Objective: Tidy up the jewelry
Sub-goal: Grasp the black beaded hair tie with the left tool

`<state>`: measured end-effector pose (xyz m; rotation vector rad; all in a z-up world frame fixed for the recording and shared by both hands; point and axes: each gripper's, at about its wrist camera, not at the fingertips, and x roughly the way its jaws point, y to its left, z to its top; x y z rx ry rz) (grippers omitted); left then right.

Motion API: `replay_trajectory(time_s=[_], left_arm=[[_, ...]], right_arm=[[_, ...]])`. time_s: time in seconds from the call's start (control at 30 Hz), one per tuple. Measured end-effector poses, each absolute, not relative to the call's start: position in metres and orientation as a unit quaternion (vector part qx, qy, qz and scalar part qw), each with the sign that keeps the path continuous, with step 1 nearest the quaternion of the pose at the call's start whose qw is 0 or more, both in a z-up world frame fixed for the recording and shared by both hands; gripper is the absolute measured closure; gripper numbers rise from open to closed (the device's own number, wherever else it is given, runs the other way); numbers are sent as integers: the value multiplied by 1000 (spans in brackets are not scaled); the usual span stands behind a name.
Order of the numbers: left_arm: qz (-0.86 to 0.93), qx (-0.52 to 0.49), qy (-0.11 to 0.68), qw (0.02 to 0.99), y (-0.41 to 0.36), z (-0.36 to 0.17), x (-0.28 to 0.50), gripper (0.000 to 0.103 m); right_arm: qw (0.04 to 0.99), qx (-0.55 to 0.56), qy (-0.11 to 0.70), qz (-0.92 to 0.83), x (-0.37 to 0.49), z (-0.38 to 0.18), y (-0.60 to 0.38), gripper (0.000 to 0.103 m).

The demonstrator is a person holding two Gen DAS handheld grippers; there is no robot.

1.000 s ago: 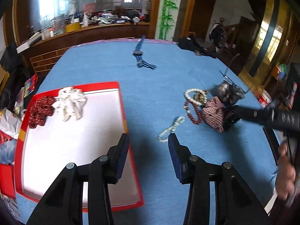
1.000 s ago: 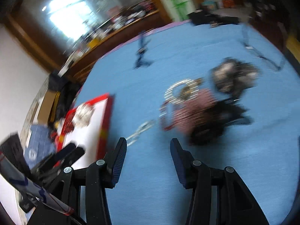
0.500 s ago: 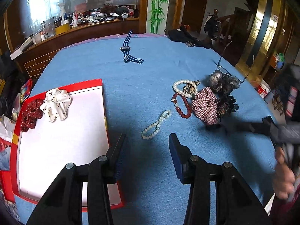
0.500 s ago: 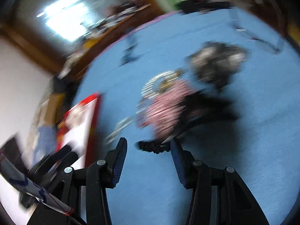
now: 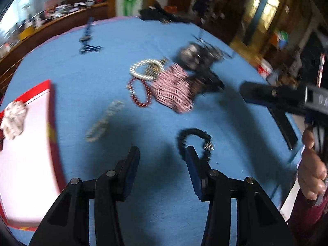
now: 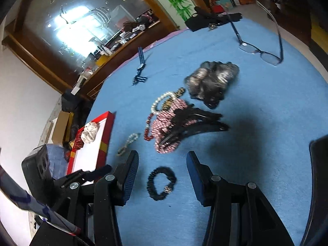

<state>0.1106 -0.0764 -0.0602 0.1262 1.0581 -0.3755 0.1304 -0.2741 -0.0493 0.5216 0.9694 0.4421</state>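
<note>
A black elastic band (image 6: pixel 162 182) with a small metal bead lies flat on the blue cloth, between the fingers of my right gripper (image 6: pixel 162 157). That gripper is open and does not press on the band. In the left wrist view the same black band (image 5: pixel 194 141) lies just past the right finger of my left gripper (image 5: pixel 162 151), which is open and holds nothing. Behind the band is a pile: plaid scrunchie (image 6: pixel 168 123), black hair clips (image 6: pixel 196 123), red bead bracelet (image 5: pixel 140 93), pearl bracelet (image 5: pixel 146 69), grey scrunchie (image 6: pixel 213 78). The red-rimmed tray (image 5: pixel 52 127) holds a white scrunchie (image 5: pixel 13 119).
A pale bead bracelet (image 5: pixel 104 121) lies between tray and pile. Glasses (image 6: pixel 260 49) and a blue-strapped watch (image 6: pixel 140 67) lie farther back on the cloth. The right gripper (image 5: pixel 246 91) and a hand (image 5: pixel 311 174) show at the right of the left wrist view.
The black band has come out of the pile and now lies alone on the cloth. The right gripper has drawn back over it. The left gripper has swung right, away from the tray.
</note>
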Motion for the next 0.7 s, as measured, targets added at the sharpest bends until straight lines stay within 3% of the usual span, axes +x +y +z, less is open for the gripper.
replay_trajectory(time_s=[0.07, 0.13, 0.37, 0.47, 0.7], left_arm=[[-181, 70, 508, 839, -89, -69, 113, 59], [-179, 73, 520, 832, -97, -77, 118, 74], [-171, 98, 521, 830, -121, -94, 123, 77], [-159, 101, 509, 840, -124, -95, 123, 97], [-140, 97, 501, 848, -106, -93, 115, 97]], right_arm=[[829, 246, 458, 205, 129, -52, -278, 50], [831, 247, 457, 198, 128, -52, -285, 50], [843, 241, 449, 170, 142, -50, -307, 50], [843, 247, 453, 153, 164, -55, -315, 50], [813, 282, 481, 169, 216, -91, -309, 50]])
